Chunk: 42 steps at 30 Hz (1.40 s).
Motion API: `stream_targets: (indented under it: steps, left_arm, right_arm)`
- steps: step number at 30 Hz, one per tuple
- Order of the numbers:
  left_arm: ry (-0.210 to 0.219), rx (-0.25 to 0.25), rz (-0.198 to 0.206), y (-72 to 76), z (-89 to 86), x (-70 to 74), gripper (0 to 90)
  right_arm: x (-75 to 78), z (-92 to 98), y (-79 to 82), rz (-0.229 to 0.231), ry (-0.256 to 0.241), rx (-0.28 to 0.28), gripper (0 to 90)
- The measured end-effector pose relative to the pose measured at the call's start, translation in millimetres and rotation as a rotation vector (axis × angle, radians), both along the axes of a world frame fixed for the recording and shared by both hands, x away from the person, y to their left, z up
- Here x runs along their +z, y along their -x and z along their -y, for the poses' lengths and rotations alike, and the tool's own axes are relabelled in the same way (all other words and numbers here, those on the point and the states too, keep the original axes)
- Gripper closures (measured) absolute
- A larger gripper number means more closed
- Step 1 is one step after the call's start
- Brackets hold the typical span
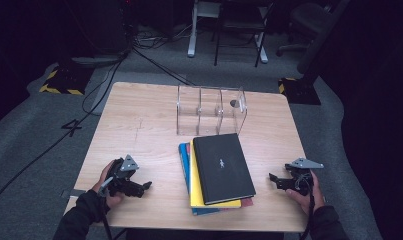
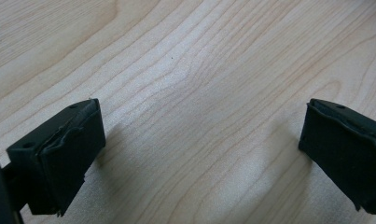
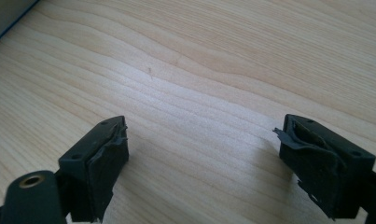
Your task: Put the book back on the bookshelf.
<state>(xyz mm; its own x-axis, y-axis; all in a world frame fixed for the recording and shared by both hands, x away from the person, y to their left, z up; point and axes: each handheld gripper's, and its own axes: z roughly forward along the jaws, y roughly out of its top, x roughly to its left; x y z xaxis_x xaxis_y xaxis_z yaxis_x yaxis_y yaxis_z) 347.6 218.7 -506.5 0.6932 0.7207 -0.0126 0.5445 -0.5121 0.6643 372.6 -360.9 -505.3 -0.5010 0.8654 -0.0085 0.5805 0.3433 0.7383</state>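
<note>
Books [image 1: 216,172] lie stacked in the middle of the table [image 1: 139,120], just before the clear organizer [image 1: 210,110]: a black book [image 1: 223,167] on top, yellow and blue ones under it. We hold the left gripper [image 1: 139,187] and the right gripper [image 1: 279,181] low at each side, well apart from the stack, both with jaws wide and empty. We judge the work has not begun; next we must reach the black book. Its small cover emblem cannot be read.

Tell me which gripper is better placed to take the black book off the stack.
Probably right. The black book overhangs the stack's right side, so its free edge faces the right gripper. The left gripper faces the yellow and blue books' edges. Both are open.
</note>
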Motion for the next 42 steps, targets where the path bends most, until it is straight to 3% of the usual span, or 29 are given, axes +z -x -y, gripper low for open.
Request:
stream_targets:
  steps: [10,16,18,22,26,29,32,42]
  left_arm:
    - [0.004,0.005,-0.005,1.5,3.2,-0.1,0.1]
    - [-0.003,-0.010,-0.001,4.7,7.2,0.3,0.2]
    - [0.000,-0.005,0.001,5.6,8.8,0.0,0.2]
    - [0.000,-0.043,0.000,5.2,11.1,0.1,0.4]
    - [0.000,-0.049,-0.002,4.1,12.1,0.1,0.1]
    - [-0.001,-0.044,0.000,4.6,12.3,0.1,0.3]
    - [-0.004,-0.035,-0.001,4.8,13.1,0.3,0.4]
    - [0.002,-0.030,-0.003,4.2,14.8,0.0,0.1]
  right_arm:
    - [0.7,1.8,3.8,0.003,0.011,0.012,15.4]
    - [4.6,-1.5,9.2,-0.007,0.038,0.074,18.6]
    - [8.0,-4.5,12.0,0.003,0.038,0.094,19.1]
    - [15.0,-8.4,16.5,0.013,0.019,0.124,20.2]
    - [24.8,-10.0,22.0,0.021,-0.028,0.156,22.4]
    - [33.1,-14.8,25.5,0.034,-0.026,0.192,23.8]
    - [38.5,-23.3,28.8,0.041,0.018,0.223,24.9]
    - [65.7,-44.7,37.9,0.064,-0.021,0.293,26.3]
